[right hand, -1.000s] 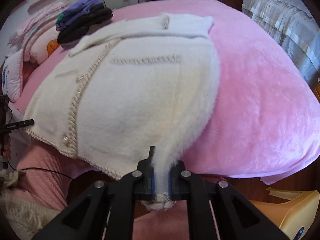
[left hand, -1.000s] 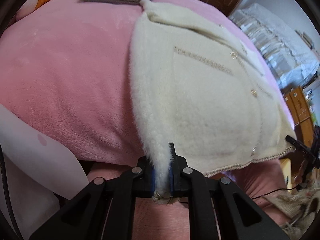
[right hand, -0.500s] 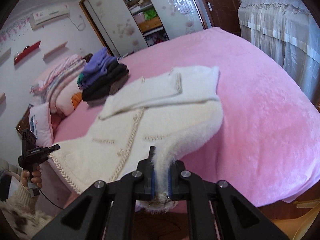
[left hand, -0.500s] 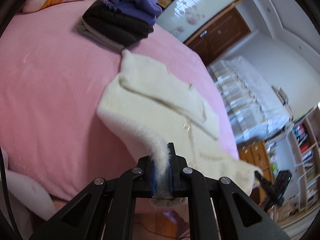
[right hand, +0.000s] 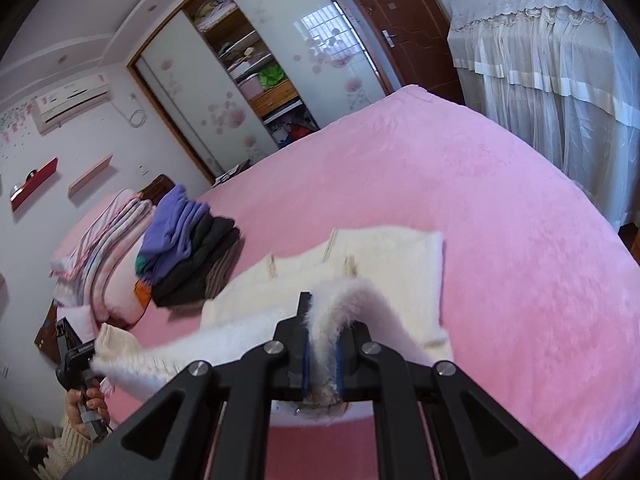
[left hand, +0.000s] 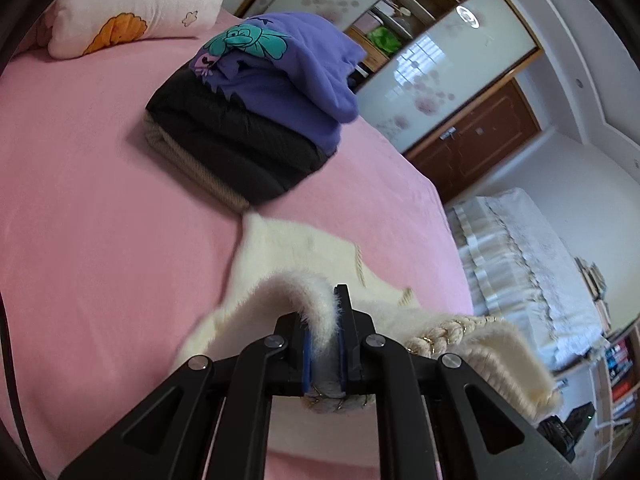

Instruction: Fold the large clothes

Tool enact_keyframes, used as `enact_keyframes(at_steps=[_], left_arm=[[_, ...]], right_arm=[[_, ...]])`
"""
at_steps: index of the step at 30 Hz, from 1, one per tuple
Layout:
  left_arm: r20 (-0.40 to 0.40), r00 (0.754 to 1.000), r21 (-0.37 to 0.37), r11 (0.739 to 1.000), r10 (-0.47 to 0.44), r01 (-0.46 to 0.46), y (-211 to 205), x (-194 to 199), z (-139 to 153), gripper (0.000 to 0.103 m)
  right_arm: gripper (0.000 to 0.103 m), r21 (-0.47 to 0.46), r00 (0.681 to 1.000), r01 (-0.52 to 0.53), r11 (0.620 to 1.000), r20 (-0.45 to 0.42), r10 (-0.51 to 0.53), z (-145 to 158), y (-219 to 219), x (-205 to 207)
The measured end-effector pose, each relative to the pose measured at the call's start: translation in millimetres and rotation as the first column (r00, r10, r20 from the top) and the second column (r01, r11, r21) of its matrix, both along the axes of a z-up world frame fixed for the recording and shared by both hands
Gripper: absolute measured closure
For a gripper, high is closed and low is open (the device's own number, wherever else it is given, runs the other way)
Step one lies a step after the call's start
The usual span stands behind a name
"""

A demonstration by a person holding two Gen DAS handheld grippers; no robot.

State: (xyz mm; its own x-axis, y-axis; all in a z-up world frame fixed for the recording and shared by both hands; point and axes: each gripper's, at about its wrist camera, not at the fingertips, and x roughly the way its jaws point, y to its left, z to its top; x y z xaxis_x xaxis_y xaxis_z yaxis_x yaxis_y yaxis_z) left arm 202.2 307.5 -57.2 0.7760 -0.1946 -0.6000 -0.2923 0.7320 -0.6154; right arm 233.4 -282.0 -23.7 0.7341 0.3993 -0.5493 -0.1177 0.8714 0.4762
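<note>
A fluffy cream cardigan (left hand: 296, 256) with braided gold trim lies on the pink bed, its far part flat and its near hem lifted off the cover. My left gripper (left hand: 324, 356) is shut on one bottom corner of that hem, the fur bunched between its blue pads. In the right wrist view the same cream cardigan (right hand: 392, 256) arches up toward me, and my right gripper (right hand: 322, 364) is shut on the other bottom corner. The raised hem sags between the two grippers and curls forward over the flat part.
A stack of folded clothes (left hand: 256, 120), purple on black on beige, sits just beyond the cardigan's collar. A cartoon pillow (left hand: 132, 20) lies at the bed head. A wardrobe (right hand: 248, 64), a door and lace curtains (right hand: 552, 80) line the room. A person's hand (right hand: 86, 404) grips the left tool.
Both grippers have risen and swung forward over the bed, carrying the cardigan's bottom hem up and toward the collar. The hem hung over the bed's near edge before; now it curls above the flat part.
</note>
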Motion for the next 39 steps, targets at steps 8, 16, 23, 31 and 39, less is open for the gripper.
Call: enact_keyframes(at_steps=[8,16,23,31,39], left_arm=[[-0.07,0.998,0.158,0.987,-0.011,0.022,-4.9,132.7,-30.6,0.096],[-0.219,0.975,0.182,0.983,0.044,-0.004,-0.7,204.1,-104.2,0.093],[-0.228,0.968,0.222,0.962,-0.11,0.161,-12.6,204.2,-116.8,0.063],[-0.108,0.966,0.531,0.807,-0.235,0.256,-21.7,160.0,-59.0,0.027],[-0.193,0.92,0.695,0.614,-0.342,0.374,-50.6,191.3,-79.9,0.026]], right_arm=[[0.095,-0.076,0.996,0.058,0.995,-0.062,-0.062,-40.4,16.4,129.2],[0.095,-0.126,0.966,0.122,0.985,-0.214,-0.147,-121.0,17.7,221.9],[0.072,-0.026,0.93,0.092,0.995,-0.354,-0.095,-159.4,6.8,229.1],[0.035,0.033,0.973,0.055,0.998,-0.227,-0.046,-106.0,-16.9,180.1],[0.026,-0.337,0.981,-0.051,0.94,-0.191,-0.016,-126.1,16.6,214.7]])
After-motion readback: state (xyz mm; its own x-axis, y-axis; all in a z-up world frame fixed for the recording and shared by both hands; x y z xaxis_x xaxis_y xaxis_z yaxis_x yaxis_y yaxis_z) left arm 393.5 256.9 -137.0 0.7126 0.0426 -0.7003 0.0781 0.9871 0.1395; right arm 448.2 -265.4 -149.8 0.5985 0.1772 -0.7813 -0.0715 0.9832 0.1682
